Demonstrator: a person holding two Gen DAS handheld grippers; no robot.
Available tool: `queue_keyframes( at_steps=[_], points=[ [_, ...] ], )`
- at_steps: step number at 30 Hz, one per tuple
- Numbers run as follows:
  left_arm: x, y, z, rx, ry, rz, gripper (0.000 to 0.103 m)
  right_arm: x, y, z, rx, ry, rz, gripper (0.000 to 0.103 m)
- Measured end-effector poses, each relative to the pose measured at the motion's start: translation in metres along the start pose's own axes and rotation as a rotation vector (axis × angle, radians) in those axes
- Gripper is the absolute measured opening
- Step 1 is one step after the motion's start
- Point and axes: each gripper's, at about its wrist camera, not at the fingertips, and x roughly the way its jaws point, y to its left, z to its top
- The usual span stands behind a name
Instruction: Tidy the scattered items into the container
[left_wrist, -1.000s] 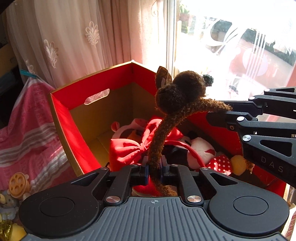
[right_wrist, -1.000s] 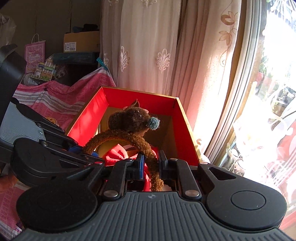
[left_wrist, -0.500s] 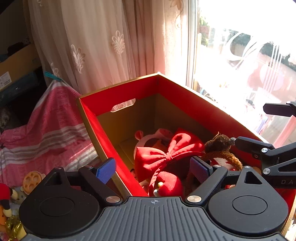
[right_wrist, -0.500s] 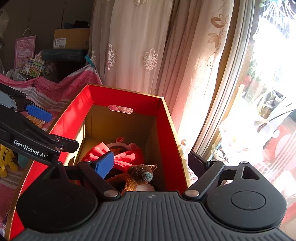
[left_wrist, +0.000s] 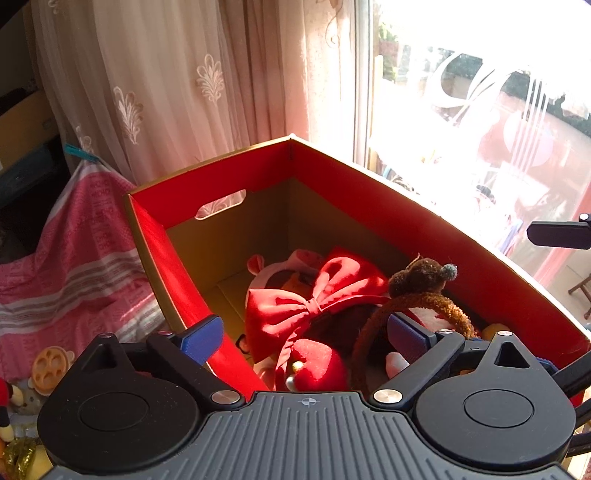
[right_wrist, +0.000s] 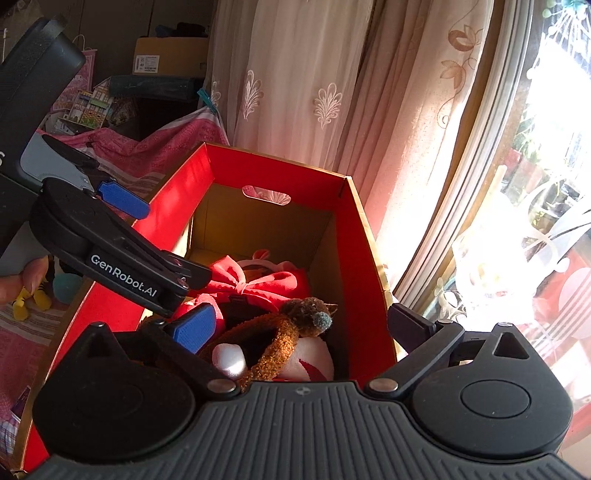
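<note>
Nearest, the left gripper (left_wrist: 304, 338) hangs with its blue-padded fingers spread wide and holding nothing, straddling the near left wall of the red-lined cardboard box (left_wrist: 369, 181). The right gripper (right_wrist: 301, 328) is likewise spread and empty above the box's right wall. Between them the fuzzy brown headband with a small bear head (right_wrist: 291, 325) lies free inside the box, resting on a white plush beside the red fabric bow (left_wrist: 314, 299). Behind the pile, bare box floor runs to the far wall with its handle slot (right_wrist: 266, 194).

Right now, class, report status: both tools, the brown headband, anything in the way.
Left tool open, empty. Right tool open, empty. Brown headband lying in red box on the other toys. Nothing blocking.
</note>
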Motion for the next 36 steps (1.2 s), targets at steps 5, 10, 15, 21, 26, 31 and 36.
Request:
queue_keyframes(
  at_steps=[5,10,15,21,26,31,36],
  points=[
    [0.014,-0.002,0.001,0.001,0.052,-0.03,0.102,0.001,0.008,-0.009,-0.013,0.062,0.041,0.101],
    [0.027,-0.009,-0.002,0.052,0.091,-0.063,0.102,0.007,0.02,-0.016,-0.034,0.141,0.075,0.102],
    [0.041,-0.021,-0.009,0.155,0.093,-0.079,0.102,0.018,0.03,-0.021,-0.038,0.207,0.09,0.102],
    [0.05,-0.02,-0.013,0.178,0.099,-0.113,0.101,0.033,0.037,-0.027,-0.025,0.258,0.082,0.102],
    [0.051,-0.025,-0.013,0.233,0.095,-0.116,0.1,0.044,0.04,-0.036,-0.009,0.294,0.089,0.102],
    [0.05,-0.031,-0.015,0.292,0.085,-0.11,0.099,0.048,0.039,-0.038,0.004,0.297,0.09,0.102],
    [0.05,-0.031,-0.014,0.293,0.077,-0.115,0.099,0.05,0.037,-0.036,0.02,0.302,0.087,0.102]
  ],
)
